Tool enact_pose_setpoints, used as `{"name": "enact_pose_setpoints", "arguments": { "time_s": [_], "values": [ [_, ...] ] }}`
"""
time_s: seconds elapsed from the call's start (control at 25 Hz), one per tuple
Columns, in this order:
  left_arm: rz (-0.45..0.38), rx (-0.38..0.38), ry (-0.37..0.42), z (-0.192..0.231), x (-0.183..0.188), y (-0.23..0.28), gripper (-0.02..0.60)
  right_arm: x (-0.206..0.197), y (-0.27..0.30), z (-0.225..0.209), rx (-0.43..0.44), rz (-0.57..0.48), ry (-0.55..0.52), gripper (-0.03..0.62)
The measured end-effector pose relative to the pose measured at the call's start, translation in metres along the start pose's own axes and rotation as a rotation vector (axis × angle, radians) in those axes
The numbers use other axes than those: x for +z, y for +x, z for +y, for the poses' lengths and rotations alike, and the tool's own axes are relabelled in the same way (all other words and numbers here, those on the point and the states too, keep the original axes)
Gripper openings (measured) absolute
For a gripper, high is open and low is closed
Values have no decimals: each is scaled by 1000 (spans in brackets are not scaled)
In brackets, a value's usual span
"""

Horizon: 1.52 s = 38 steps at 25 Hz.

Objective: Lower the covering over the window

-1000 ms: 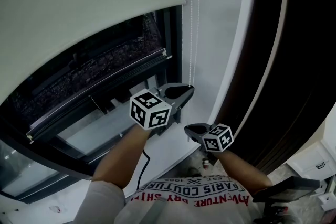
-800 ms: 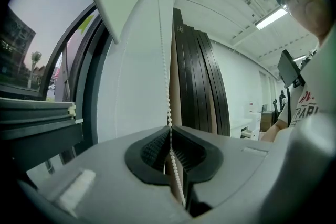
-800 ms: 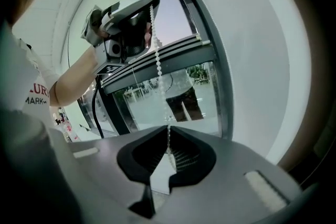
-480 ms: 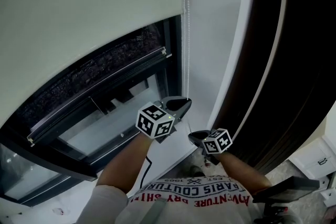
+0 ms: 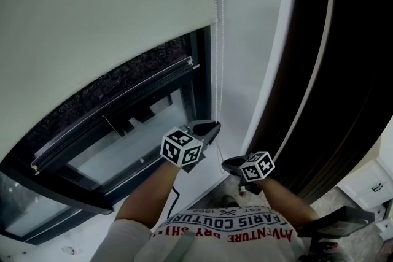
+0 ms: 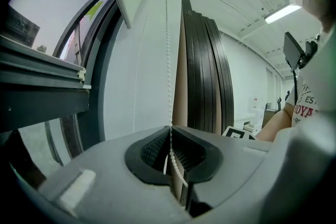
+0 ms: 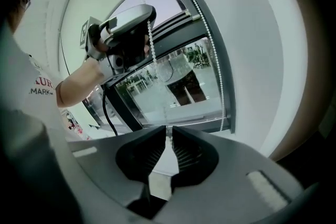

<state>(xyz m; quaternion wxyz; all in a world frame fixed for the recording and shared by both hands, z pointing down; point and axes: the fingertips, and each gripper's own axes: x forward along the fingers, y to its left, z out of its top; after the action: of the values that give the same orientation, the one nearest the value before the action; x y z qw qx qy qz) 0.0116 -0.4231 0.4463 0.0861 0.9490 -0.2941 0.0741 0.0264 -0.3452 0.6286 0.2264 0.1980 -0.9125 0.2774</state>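
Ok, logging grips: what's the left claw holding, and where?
The bead chain, pinched in the left claw, low on the strand, below the blind.

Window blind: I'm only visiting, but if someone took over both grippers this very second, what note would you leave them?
Left gripper: shut on the bead chain.
Right gripper: below the left one. Its jaws have just been opening and stand a narrow gap apart. The chain may pass their tips, but it is not clamped.
Blind: partly down; the lower window is uncovered.
To do: pull the chain down, hand over hand, until the window is covered.
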Motion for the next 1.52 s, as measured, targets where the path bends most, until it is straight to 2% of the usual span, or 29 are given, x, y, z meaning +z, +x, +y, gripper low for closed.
{"name": "enact_pose_setpoints", "arguments": {
  "time_s": [0.16, 0.24, 0.44, 0.6, 0.84, 1.04, 1.16, 1.28, 1.52],
  "values": [
    [-1, -2, 6, 0, -1, 0, 12, 21, -16, 6, 35, -27, -17, 120],
    [-4, -2, 5, 2, 0, -1, 12, 42, -31, 7, 30, -58, -51, 139],
    [-2, -9, 11, 1, 1, -2, 12, 131, -80, 21, -4, -216, -189, 140],
    [3, -20, 17, -6, 0, -1, 12, 209, -117, 55, 18, -360, -296, 133],
    [10, -49, 29, -14, 2, 4, 12, 281, -135, 88, 28, -480, -385, 130],
    [12, -64, 27, -22, 2, 4, 12, 322, -141, 107, 63, -555, -402, 129],
    [12, -75, 31, -24, 3, 5, 12, 338, -146, 110, 49, -575, -434, 112],
    [12, -77, 59, -27, 2, 5, 12, 345, -151, 107, 32, -581, -450, 32],
    [6, -78, 68, -27, 1, 6, 12, 346, -154, 102, 28, -618, -418, 21]
  ]
}}
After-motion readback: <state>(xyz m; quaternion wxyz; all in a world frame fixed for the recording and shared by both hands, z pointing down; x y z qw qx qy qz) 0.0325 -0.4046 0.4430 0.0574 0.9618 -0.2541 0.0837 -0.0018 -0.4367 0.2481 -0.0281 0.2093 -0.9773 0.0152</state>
